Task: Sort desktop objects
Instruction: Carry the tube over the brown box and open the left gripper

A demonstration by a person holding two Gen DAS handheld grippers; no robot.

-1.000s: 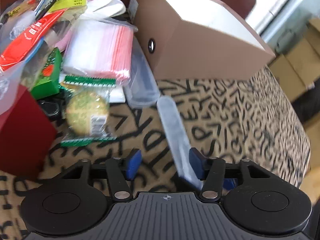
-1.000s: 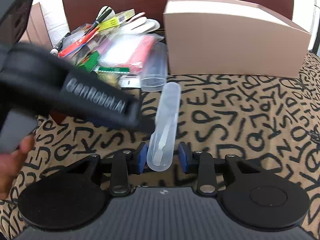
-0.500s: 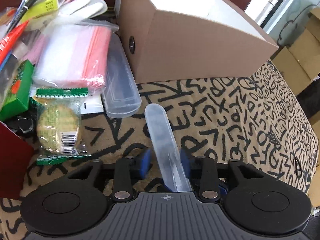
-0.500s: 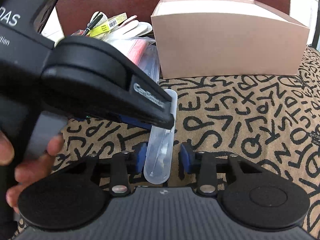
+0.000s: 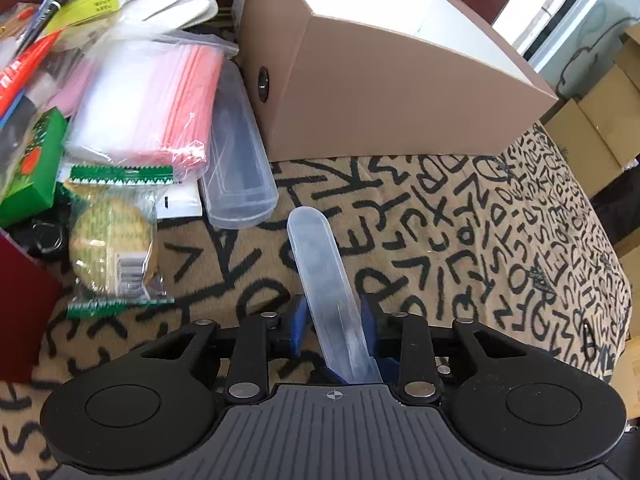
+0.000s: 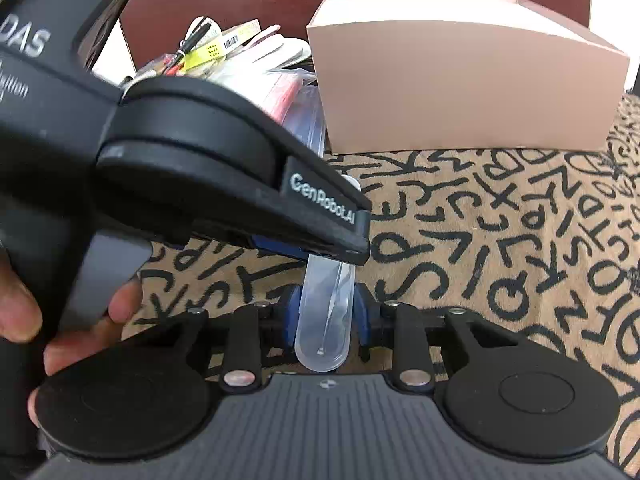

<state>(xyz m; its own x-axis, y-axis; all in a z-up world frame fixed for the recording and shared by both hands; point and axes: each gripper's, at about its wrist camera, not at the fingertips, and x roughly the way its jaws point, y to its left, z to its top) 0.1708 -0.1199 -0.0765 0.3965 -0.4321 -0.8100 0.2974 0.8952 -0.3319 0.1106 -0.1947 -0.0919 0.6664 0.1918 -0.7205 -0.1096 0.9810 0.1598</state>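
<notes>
1. Two tools share one clear slim case (image 5: 324,276): my left tool (image 5: 334,330) has its jaws closing around it, the case running between the blue pads; I cannot tell whether they press it yet.
2. Left of that tool I see a wrapped round biscuit (image 5: 110,250), and beyond it a red-and-clear bag stack (image 5: 154,96) and a green box (image 5: 34,160).
3. Straight ahead of it lies a larger clear case (image 5: 236,160), with the tan cardboard box (image 5: 384,92) beyond to the right.
4. My right tool (image 6: 325,314) is clamped on the near end of the slim case (image 6: 326,312), with the left tool's body (image 6: 224,184) crossing just ahead of it.
5. Under both lies the letter-patterned cloth (image 6: 500,240) on the counter.
</notes>
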